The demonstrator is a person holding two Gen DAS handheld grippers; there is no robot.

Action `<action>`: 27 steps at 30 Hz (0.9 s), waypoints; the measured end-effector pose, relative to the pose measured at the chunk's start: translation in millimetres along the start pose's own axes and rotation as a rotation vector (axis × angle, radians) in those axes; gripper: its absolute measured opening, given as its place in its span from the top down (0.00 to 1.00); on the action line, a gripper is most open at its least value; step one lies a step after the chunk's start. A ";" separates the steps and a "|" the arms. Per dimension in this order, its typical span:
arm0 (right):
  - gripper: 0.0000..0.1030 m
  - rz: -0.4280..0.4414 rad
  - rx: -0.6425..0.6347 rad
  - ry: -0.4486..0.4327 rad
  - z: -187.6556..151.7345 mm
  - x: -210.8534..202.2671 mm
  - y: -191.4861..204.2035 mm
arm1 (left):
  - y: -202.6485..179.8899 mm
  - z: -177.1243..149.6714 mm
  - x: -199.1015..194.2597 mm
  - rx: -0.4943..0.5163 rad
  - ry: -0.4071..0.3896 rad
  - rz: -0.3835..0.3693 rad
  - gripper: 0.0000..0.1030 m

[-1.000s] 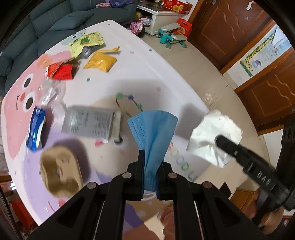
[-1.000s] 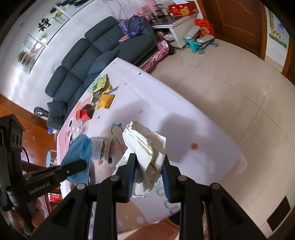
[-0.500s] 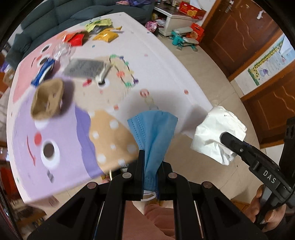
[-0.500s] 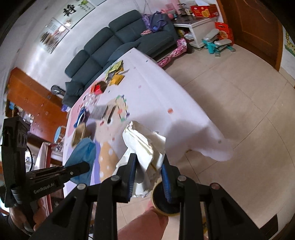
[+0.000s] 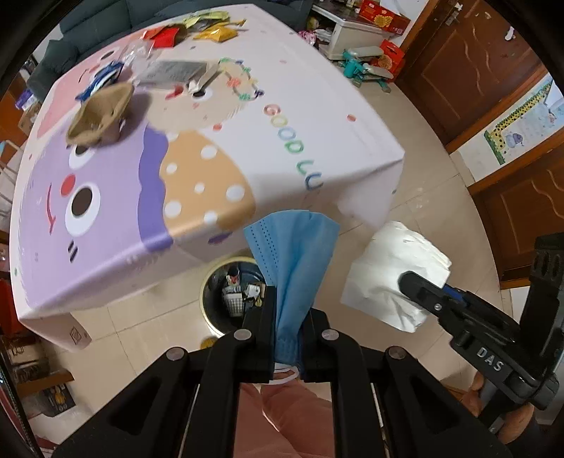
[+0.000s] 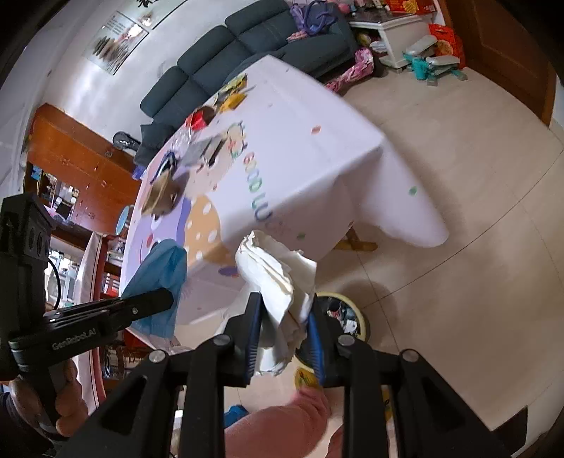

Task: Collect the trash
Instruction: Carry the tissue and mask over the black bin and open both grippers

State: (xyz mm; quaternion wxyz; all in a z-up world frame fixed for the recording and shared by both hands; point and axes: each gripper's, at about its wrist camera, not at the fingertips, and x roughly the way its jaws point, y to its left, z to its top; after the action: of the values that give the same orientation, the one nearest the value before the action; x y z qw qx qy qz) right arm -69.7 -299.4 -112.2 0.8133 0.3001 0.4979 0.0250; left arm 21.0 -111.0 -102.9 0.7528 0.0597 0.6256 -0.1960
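Note:
My left gripper (image 5: 289, 310) is shut on a blue face mask (image 5: 294, 246) and holds it in the air over a round trash bin (image 5: 229, 296) on the floor by the table's near edge. My right gripper (image 6: 284, 317) is shut on a crumpled white tissue (image 6: 275, 267), also above the bin (image 6: 347, 315). In the left wrist view the tissue (image 5: 391, 278) hangs to the right of the mask. In the right wrist view the mask (image 6: 160, 278) hangs at the left. More trash lies on the table: a brown paper tray (image 5: 100, 119), a grey packet (image 5: 172, 70), red and yellow wrappers (image 5: 211, 31).
The table has a cartoon tablecloth (image 5: 105, 218) that hangs over its edges. A dark sofa (image 6: 229, 56) stands behind it. Wooden doors (image 5: 469, 60) and toys on the tiled floor are at the right. A cabinet (image 6: 74, 165) stands at the left.
Both grippers have drawn back from above the table to beyond its near edge, still holding the mask and tissue. The trash bin has come into view below them.

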 end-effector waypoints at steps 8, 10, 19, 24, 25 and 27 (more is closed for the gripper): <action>0.77 -0.007 0.018 0.048 -30.5 48.5 -6.9 | 22.2 -29.8 32.6 0.019 0.004 0.007 0.94; 0.77 -0.020 0.025 0.058 -37.6 62.7 -8.9 | 27.9 -37.0 44.2 0.018 0.013 0.009 0.94; 0.77 -0.080 0.071 0.095 -69.6 114.5 -23.5 | 50.0 -82.2 100.7 -0.004 0.049 0.024 0.93; 0.77 -0.108 0.071 0.132 -84.3 140.8 -34.5 | 64.0 -100.5 136.3 -0.032 0.067 0.033 0.93; 0.77 -0.112 0.071 0.136 -86.4 145.2 -36.0 | 66.0 -102.3 143.6 -0.033 0.070 0.036 0.93; 0.77 -0.124 0.070 0.147 -90.7 157.3 -39.1 | 72.2 -105.2 159.4 -0.044 0.072 0.042 0.93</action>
State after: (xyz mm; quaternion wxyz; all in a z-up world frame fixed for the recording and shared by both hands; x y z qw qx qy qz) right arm -75.6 -236.0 -286.8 0.7636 0.2943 0.5743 -0.0210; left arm -26.5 -44.7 -290.0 0.7347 0.0633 0.6552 -0.1638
